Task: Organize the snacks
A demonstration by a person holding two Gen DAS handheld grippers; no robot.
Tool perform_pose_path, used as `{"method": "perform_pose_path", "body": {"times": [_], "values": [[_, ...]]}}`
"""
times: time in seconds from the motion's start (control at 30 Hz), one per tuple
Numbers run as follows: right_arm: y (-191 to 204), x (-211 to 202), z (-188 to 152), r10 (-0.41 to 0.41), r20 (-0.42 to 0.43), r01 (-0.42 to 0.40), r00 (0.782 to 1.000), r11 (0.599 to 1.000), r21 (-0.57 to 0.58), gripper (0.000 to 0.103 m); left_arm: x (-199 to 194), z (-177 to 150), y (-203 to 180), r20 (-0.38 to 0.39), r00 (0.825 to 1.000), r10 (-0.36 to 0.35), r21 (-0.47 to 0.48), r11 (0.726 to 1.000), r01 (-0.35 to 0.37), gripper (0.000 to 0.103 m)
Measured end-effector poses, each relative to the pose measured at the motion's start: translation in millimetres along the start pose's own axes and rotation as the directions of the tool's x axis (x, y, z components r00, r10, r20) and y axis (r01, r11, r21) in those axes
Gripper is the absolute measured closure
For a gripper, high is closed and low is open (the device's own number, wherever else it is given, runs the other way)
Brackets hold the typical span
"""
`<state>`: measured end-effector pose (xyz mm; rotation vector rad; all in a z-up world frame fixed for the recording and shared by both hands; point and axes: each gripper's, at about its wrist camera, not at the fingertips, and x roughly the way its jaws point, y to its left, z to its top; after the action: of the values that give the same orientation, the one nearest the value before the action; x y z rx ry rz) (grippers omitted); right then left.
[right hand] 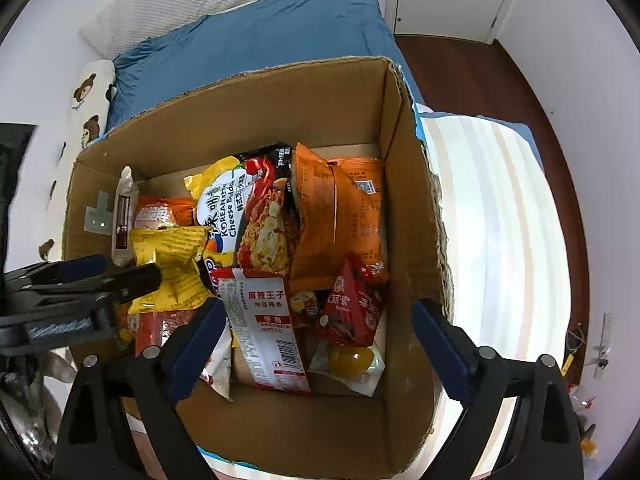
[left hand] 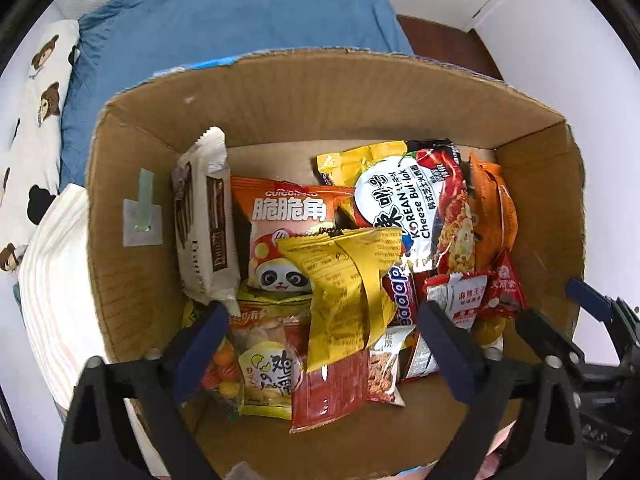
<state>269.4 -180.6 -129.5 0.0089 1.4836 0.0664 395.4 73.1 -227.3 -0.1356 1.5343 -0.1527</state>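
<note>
Cardboard box (left hand: 132,240) open-topped, standing next to a bed with a blue duvet (left hand: 240,12); snacks lie heaped on its floor, mostly toward the near and right side, with bare cardboard showing at the far wall. Largest items: Korean cheese noodle packet (left hand: 416,216) lying slantwise over the pile, orange bag (right hand: 340,216) leaning against the right wall, yellow bag (left hand: 344,292) face-down on top of the centre. Medium: panda snack bag (left hand: 284,236) partly under the yellow bag, white wafer bar (left hand: 208,220) propped on end near the left wall, red-and-white spicy strip pack (right hand: 268,328) at the near right. Small: red triangular pouch (right hand: 352,308), and below it a clear jelly cup (right hand: 352,360) on the box floor. Left gripper (left hand: 320,344) hangs over the near centre, jaws spread wide, holding nothing; the yellow bag sits between its fingers but untouched. Right gripper (right hand: 316,340) likewise wide apart and empty, above the spicy strip pack. Judgement: step in hand is picking the top item. Take the yellow bag first since it overlies others; close on its crimped centre seam, not the slack foil, and lift straight up so the panda bag beneath is not dragged. Keep the right gripper clear of the left, as they are near each other.
</note>
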Motion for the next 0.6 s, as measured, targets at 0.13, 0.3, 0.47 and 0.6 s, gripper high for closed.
{"method": "perform_pose_path", "body": {"times": [0.13,0.3,0.47,0.6], "values": [[1,0,-4,-0.016,0.001,0.016,1.000,1.000,0.002,0.004,-8,-12,4,0.034,0.999,0.023,0.008,1.000,-0.023,0.004],[2,-12,-13,-0.008,0.032,0.008,0.999,1.000,-0.003,0.004,-25,-34,7,0.075,0.997,0.022,0.007,1.000,-0.023,0.004],[6,-37,-33,-0.004,0.109,0.007,0.994,1.000,-0.029,0.004,-50,-61,7,0.168,0.985,0.026,-0.008,1.000,-0.025,0.004],[10,-57,-56,-0.005,0.185,0.012,0.983,0.999,-0.037,0.004,-72,-86,4,0.256,0.965,0.054,-0.017,0.999,-0.051,0.004]]}}
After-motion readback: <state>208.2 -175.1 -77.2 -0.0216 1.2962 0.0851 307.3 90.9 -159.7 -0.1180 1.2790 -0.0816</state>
